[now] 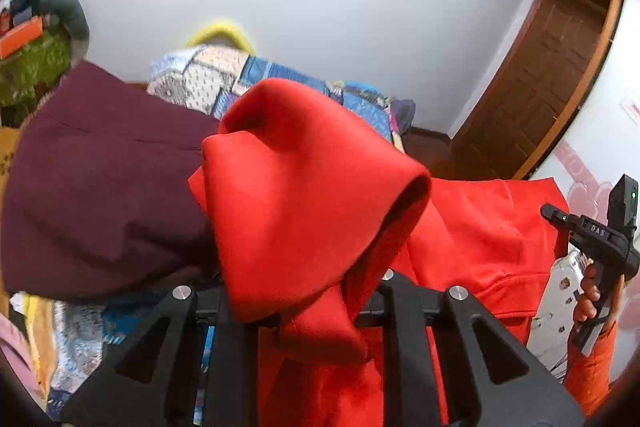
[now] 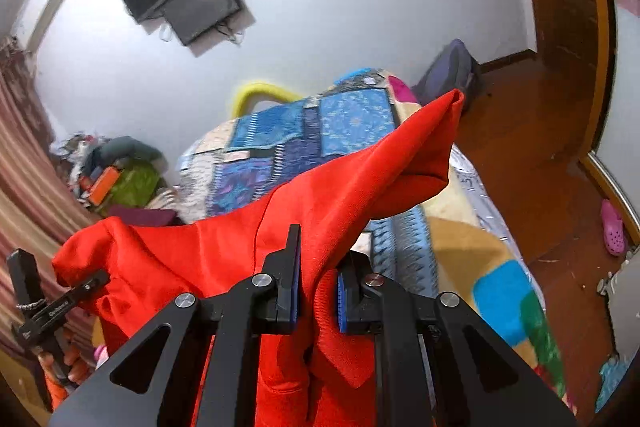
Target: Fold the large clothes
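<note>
A bright red garment [image 1: 304, 179] hangs stretched between my two grippers, above the bed. In the left wrist view its folded edge drapes over my left gripper [image 1: 298, 295] and hides the fingertips; the cloth runs down between the fingers and hangs from them. My right gripper [image 2: 318, 283] pinches a fold of the same red garment [image 2: 360, 179] between its blue pads [image 2: 295, 291]. Each gripper shows in the other's view, held by a hand: the right gripper [image 1: 550, 211] at the far right, the left gripper [image 2: 98, 279] at the lower left. A maroon garment [image 1: 100, 187] lies to the left on the bed.
The bed carries a blue patchwork quilt [image 2: 352, 119] and a yellow blanket [image 2: 460, 247]. A pile of clutter [image 2: 116, 171] sits at its far left. A wooden door [image 1: 540, 87], wooden floor [image 2: 540, 167], a purple bag [image 2: 452, 71] and a pink shoe [image 2: 612, 227] are to the right.
</note>
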Motion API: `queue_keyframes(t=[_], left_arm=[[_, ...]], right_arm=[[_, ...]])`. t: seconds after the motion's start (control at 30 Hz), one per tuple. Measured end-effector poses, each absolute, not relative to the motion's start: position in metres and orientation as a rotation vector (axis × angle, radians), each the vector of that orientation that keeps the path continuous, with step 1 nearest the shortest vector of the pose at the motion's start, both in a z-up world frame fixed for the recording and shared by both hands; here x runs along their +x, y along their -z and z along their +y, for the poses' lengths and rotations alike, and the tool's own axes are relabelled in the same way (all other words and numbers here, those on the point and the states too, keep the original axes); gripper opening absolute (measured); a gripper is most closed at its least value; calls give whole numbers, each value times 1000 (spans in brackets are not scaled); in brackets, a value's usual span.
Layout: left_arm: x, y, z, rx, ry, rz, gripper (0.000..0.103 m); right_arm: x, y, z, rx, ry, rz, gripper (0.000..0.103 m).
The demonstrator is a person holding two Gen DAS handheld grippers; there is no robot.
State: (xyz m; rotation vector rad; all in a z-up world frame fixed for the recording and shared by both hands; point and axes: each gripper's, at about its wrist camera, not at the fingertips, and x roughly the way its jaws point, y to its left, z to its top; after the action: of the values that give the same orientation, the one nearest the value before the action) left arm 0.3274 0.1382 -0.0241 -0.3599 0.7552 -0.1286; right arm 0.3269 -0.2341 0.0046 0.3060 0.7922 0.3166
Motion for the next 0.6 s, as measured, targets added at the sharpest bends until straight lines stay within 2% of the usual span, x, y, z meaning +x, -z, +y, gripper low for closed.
queue_keyframes(t=[0.37, 0.5, 0.6], left_arm=[[439, 106, 129, -257, 64, 913, 20], [448, 124, 121, -199, 37, 933, 20], [442, 124, 111, -144, 32, 944, 21]], right_arm=[[418, 101, -246, 283, -135, 1005, 12], [425, 126, -254, 280, -111, 1048, 13], [422, 128, -258, 283, -126, 1045, 19]])
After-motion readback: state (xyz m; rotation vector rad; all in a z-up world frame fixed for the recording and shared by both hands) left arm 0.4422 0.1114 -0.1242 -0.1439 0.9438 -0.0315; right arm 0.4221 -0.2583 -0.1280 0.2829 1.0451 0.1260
